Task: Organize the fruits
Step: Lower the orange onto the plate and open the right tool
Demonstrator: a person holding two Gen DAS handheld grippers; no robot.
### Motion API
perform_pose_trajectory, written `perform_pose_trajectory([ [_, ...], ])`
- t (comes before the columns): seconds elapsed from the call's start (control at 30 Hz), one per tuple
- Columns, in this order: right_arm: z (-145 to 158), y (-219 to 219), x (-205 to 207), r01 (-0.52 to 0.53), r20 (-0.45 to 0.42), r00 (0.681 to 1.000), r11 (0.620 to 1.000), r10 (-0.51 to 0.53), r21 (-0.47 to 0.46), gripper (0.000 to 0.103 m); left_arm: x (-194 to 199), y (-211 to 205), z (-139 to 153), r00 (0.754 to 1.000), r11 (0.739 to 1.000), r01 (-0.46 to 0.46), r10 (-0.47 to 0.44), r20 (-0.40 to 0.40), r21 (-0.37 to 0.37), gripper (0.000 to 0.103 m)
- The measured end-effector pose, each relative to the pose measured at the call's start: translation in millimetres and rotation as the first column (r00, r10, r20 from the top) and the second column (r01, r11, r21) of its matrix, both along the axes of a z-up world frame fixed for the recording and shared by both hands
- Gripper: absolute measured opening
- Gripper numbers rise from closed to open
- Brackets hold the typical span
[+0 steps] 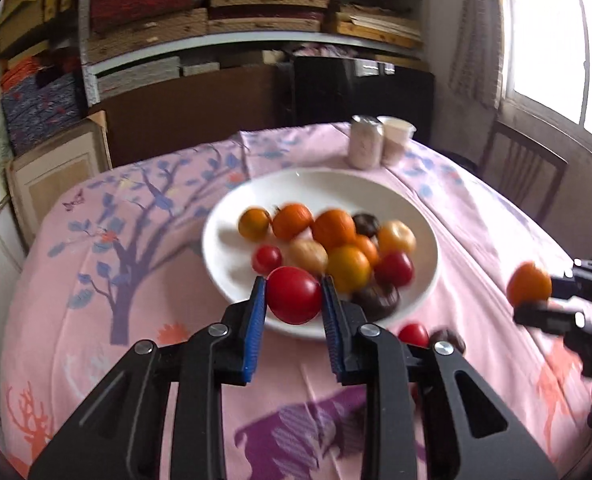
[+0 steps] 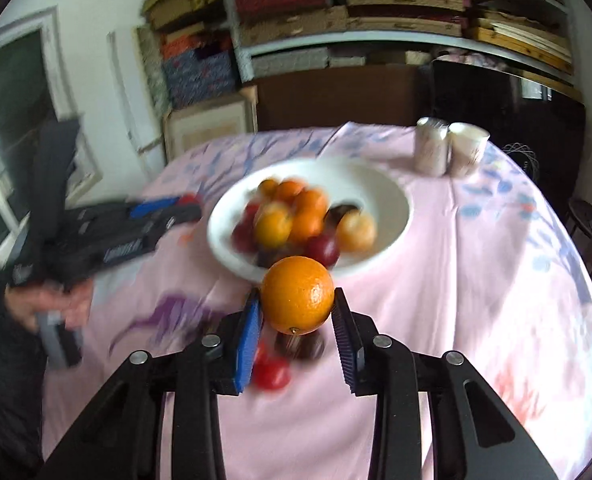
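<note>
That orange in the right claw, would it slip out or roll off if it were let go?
The orange is round and held only at its two sides by the right gripper, so it could probably pivot or slip. Its dimpled skin likely helps the ridged pads hold. Set on the flat tablecloth, it would probably roll; the bowl should contain it.

- No readable text, brand, number or sign in either view.
- Left tongs [image 2: 184, 210] body, seen from the right wrist view: pale lettering strip on the side, motion-blurred, illegible.
- Cups [image 1: 378, 142] on the worktop: faint pinkish pattern, no letters can be made out.
- Boxes on the shelf [image 1: 256, 36]: dark marks on the edges, too small and blurred to read.
- Tablecloth [image 1: 136, 240]: tree, deer and butterfly print only, no words.
</note>
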State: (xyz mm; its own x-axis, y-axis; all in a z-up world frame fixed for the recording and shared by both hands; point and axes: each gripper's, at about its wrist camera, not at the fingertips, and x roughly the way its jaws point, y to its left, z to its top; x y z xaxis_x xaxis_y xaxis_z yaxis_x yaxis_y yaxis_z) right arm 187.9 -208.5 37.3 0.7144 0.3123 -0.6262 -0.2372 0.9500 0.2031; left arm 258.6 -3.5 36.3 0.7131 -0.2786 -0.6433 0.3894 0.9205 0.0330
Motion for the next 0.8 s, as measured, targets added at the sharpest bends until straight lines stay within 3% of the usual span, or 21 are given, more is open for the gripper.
perform_pose_trajectory([
  [0.1, 4, -12, 54, 0.033, 0.001, 0.999, 0.999, -0.033, 0.043, 0.035, 23, -12, 4, 1.000, 0.999, -0.016, 0.016, -0.021, -0.027, 0.026],
  [0.2, -3, -14, 101, 0.043, -0.027, 0.999, 0.998, -0.042, 0.055, 0.035, 47, -23, -4, 0.998, 0.999, -0.048, 0.047, -0.040, -0.007, 0.026],
  [0.37, -20, -7, 141, 0.009, -0.086, 0.996, 0.999, -0.006, 0.040, 0.036, 71, -23, -20, 0.992, 0.996, -0.079, 0.075, -0.103, -0.035, 0.027],
  [0.4, -23, -4, 144, 0.004, -0.096, 0.995, 1.000, -0.003, 0.010, 0.038, 72, -23, -23, 0.990, 0.996, -0.089, 0.086, -0.109, -0.019, 0.030],
  [0.47, -24, -6, 144, 0.045, -0.081, 0.996, 0.998, -0.048, -0.037, 0.097, 73, -22, -30, 0.983, 0.992, -0.119, 0.124, -0.133, 0.046, 0.083],
  [0.5, -22, -11, 135, 0.064, -0.044, 0.997, 0.998, -0.065, -0.029, 0.100, 70, -19, -31, 0.982, 0.989, -0.131, 0.139, -0.130, 0.069, 0.097],
  [0.57, -16, -19, 114, 0.066, 0.003, 0.998, 0.997, -0.066, -0.032, 0.100, 57, -6, -30, 0.978, 0.980, -0.169, 0.180, -0.107, 0.103, 0.098],
  [0.67, -13, -23, 84, 0.027, 0.014, 1.000, 0.995, -0.025, -0.094, 0.100, 27, 17, -22, 0.980, 0.987, -0.154, 0.160, -0.120, 0.053, 0.098],
  [0.8, -32, -13, 48, -0.084, -0.061, 0.995, 0.987, 0.077, -0.137, 0.100, -23, 25, -21, 0.987, 0.997, -0.078, 0.078, -0.141, 0.005, 0.099],
])
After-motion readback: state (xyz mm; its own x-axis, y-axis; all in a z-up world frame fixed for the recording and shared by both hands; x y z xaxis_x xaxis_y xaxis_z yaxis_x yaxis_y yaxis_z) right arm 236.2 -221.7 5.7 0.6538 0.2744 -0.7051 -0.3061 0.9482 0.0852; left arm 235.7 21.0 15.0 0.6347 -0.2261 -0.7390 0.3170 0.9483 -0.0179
